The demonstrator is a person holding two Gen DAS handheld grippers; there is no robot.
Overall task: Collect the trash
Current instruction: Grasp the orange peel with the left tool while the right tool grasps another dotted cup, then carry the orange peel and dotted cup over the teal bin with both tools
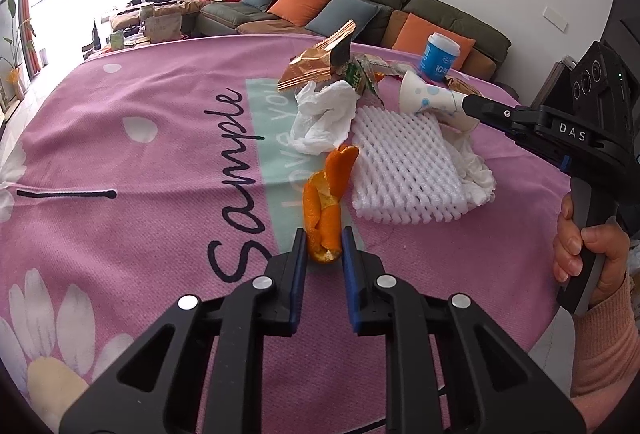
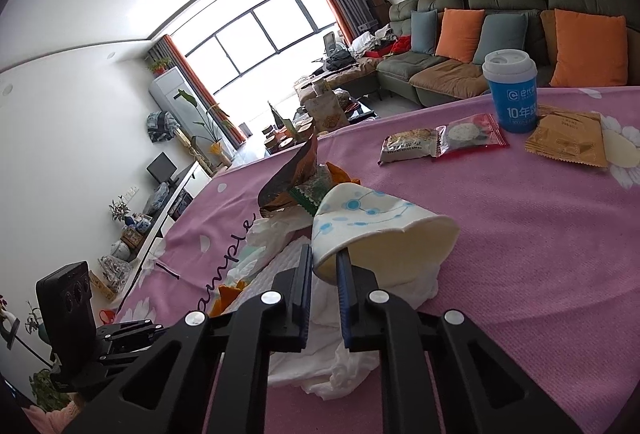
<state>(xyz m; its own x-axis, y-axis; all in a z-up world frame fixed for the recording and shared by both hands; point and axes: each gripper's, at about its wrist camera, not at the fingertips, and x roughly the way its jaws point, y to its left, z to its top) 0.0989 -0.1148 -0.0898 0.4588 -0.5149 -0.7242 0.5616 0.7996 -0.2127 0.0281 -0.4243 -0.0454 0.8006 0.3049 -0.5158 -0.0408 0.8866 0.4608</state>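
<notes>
My left gripper (image 1: 323, 239) is shut on an orange peel (image 1: 326, 198) that stands on the pink tablecloth (image 1: 140, 162). My right gripper (image 2: 324, 261) is shut on the rim of a white paper cup with blue dots (image 2: 376, 230), lying on its side over the trash pile; the cup also shows in the left wrist view (image 1: 434, 102). The pile holds crumpled white tissue (image 1: 320, 118), a white foam net (image 1: 404, 166), a brown snack wrapper (image 1: 320, 62) and a green wrapper (image 1: 358, 76).
A blue lidded cup (image 2: 512, 90) stands at the far side of the table, with a grey snack packet (image 2: 408, 146), a red packet (image 2: 470, 134) and a brown wrapper (image 2: 568, 140) beside it. A sofa with cushions (image 1: 360, 2) lies beyond the table.
</notes>
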